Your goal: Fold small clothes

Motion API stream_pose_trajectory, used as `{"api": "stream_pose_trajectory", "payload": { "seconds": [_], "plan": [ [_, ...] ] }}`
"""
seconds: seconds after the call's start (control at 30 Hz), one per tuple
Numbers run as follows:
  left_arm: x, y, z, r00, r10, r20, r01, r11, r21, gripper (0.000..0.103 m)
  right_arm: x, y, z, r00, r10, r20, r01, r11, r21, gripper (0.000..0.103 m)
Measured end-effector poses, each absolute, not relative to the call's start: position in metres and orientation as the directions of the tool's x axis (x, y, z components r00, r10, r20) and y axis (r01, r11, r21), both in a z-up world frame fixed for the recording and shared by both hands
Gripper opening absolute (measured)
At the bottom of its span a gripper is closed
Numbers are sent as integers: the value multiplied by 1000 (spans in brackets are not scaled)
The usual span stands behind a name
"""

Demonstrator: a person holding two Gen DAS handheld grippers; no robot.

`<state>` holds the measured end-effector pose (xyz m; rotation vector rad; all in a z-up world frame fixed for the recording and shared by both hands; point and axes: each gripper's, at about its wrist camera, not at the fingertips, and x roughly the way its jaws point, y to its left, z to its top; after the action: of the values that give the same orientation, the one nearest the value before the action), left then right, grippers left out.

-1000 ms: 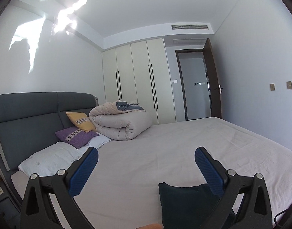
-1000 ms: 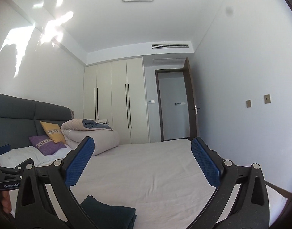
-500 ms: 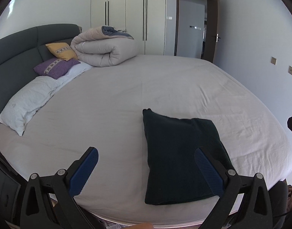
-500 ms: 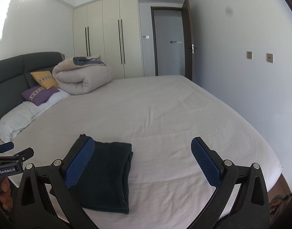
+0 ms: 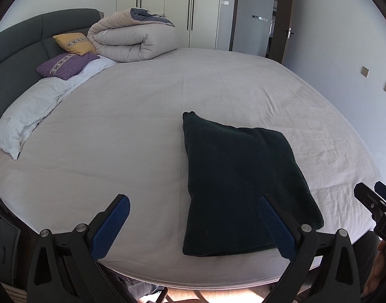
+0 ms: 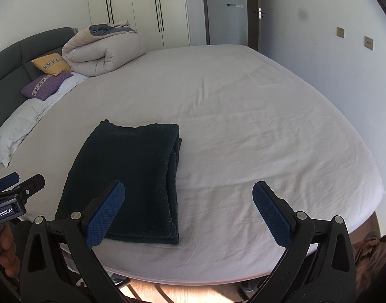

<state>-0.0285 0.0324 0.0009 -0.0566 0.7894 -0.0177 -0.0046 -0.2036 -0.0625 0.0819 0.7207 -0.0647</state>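
Both pairs of jaws stand spread wide with nothing between them. From the left wrist view, the left gripper hangs over the near edge of the bed, its blue-padded fingers well apart; the right-hand finger overlaps the near part of the dark garment in the picture, though whether it touches the cloth cannot be told. From the right wrist view, the right gripper is likewise agape, its left-hand finger in front of the garment's near edge and its other finger over bare sheet.

The garment is a very dark green, almost black, piece of thick, fuzzy, fleece-like cloth, folded into a neat, roughly rectangular stack. It lies flat on the pale grey sheet near the near edge of the bed, its long side running from near to far. Along its right side the right wrist view shows several stacked layers; a small corner sticks up at the far left.

At the far left of the bed lie a rolled beige duvet, a yellow cushion, a purple cushion and a white pillow, against a dark grey headboard. Cream wardrobes and an open doorway stand at the far wall.
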Motion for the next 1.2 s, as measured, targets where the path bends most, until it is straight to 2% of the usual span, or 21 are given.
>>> {"api": "stream_pose_trajectory", "payload": {
  "seconds": [1.2],
  "plan": [
    [-25,36,-13,684,-26,-729,-18,998,-53,103,6,-181,-66,716,-18,-698,59,998,35,103]
  ]
}}
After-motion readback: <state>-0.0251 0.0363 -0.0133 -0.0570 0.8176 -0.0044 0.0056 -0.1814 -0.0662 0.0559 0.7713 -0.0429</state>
